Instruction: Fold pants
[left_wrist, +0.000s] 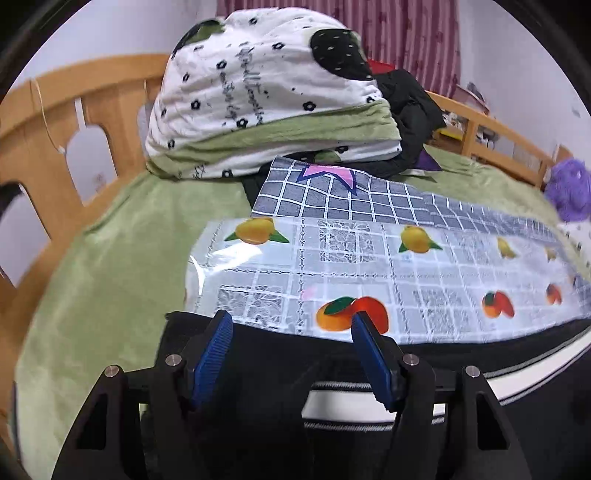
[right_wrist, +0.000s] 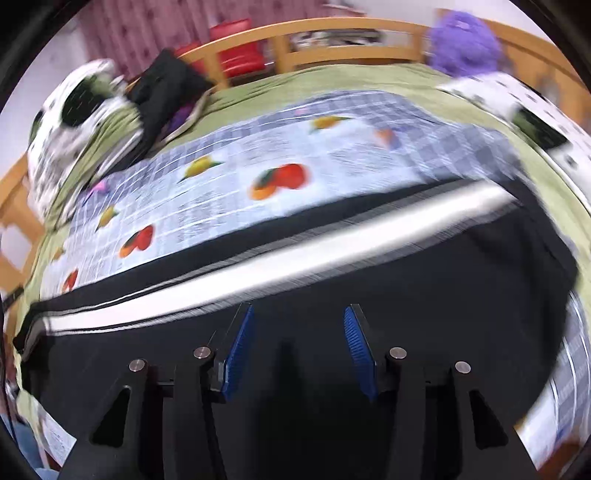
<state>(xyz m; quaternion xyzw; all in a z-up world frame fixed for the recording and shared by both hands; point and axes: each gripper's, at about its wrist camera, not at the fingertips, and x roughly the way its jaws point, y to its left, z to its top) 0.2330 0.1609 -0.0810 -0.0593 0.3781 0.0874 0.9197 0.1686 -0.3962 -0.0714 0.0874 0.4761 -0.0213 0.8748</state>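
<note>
Black pants (right_wrist: 332, 280) on fruit-print sheet (right_wrist: 229, 177), seemingly flat; both jaws spread.

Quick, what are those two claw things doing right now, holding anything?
Left gripper: open, holding nothing, over the black pants.
Right gripper: open, holding nothing, over the pants too.
</note>
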